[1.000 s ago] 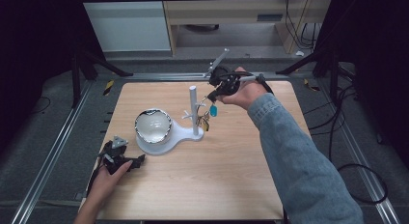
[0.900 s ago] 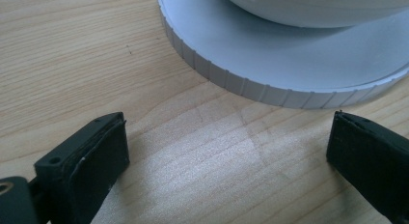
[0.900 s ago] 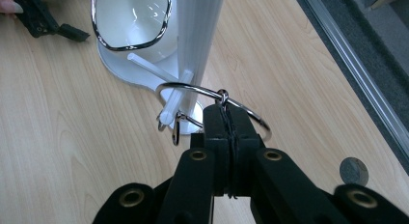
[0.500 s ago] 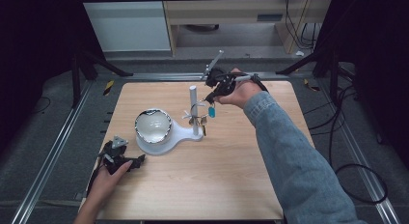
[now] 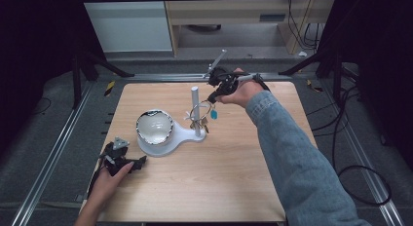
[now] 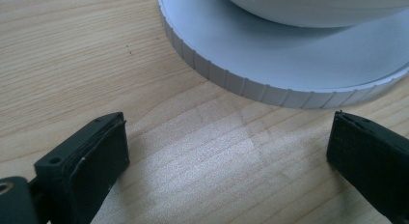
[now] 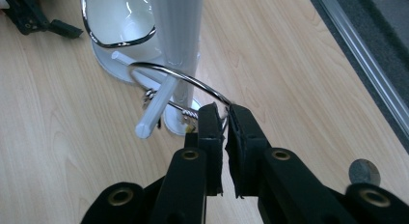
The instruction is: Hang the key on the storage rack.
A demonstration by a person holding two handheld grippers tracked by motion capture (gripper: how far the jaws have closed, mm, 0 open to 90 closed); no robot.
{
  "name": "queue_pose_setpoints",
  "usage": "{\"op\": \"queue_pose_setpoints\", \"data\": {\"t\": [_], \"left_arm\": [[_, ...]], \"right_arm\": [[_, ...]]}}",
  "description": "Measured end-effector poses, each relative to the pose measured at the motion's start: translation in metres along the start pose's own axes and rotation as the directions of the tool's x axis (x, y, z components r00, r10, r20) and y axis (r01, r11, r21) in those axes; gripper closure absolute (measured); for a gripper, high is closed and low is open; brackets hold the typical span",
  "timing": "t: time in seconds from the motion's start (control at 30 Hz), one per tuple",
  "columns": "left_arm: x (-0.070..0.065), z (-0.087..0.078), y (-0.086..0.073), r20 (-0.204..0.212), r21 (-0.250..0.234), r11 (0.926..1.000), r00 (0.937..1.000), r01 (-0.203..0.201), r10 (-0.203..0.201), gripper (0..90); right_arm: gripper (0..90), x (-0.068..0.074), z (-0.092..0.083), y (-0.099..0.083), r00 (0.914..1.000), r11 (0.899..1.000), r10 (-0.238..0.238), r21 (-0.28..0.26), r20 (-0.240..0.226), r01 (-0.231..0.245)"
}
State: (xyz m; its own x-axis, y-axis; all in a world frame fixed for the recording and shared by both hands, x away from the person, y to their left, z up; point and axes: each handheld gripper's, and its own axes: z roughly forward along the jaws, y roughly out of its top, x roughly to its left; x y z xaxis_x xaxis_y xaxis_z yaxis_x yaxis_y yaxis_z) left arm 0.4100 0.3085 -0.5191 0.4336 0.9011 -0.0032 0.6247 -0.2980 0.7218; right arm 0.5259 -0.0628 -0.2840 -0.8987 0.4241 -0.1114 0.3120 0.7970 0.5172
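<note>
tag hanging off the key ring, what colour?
Teal. The tag hangs from the key ring beside the white post; the high view shows it best.

No legible text, label, brand, number or sign is visible in any view. The white stand [image 5: 168,134], the tongs and the wooden surface [image 5: 204,187] carry no readable markings.

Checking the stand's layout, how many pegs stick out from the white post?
2 that I can see: a white plastic peg angling toward the right tool, beside the thin metal key ring, and another behind, toward the bowl. More may be hidden behind the post.
</note>
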Motion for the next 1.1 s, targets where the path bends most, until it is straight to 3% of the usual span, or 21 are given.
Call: {"op": "queue_pose_setpoints", "data": {"t": [0.4, 0.53, 0.7, 0.9, 1.1], "left_arm": [[0.000, 0.000, 0.000, 0.000, 0.000, 1.0000, 1.0000, 0.002, -0.002, 0.4], [0.000, 0.000, 0.000, 0.000, -0.003, 1.0000, 1.0000, 0.003, -0.003, 0.4], [0.000, 0.000, 0.000, 0.000, -0.003, 1.0000, 1.0000, 0.003, -0.003, 0.4], [0.000, 0.000, 0.000, 0.000, -0.003, 1.0000, 1.0000, 0.003, -0.003, 0.4], [0.000, 0.000, 0.000, 0.000, -0.003, 1.0000, 1.0000, 0.003, -0.003, 0.4]], "right_arm": [[52.3, -0.009, -0.010, -0.003, 0.9963, 0.998, 0.039, -0.051, 0.076, -0.035], [33.7, -0.012, -0.013, -0.006, 0.9910, 0.997, 0.056, -0.066, 0.122, -0.049], [18.4, -0.016, -0.016, -0.010, 0.9849, 0.995, 0.076, -0.068, 0.156, -0.066], [7.7, -0.021, -0.022, -0.018, 0.9779, 0.993, 0.102, -0.081, 0.182, -0.088], [6.8, -0.023, -0.027, -0.024, 0.9736, 0.989, 0.121, -0.106, 0.194, -0.102]]}}
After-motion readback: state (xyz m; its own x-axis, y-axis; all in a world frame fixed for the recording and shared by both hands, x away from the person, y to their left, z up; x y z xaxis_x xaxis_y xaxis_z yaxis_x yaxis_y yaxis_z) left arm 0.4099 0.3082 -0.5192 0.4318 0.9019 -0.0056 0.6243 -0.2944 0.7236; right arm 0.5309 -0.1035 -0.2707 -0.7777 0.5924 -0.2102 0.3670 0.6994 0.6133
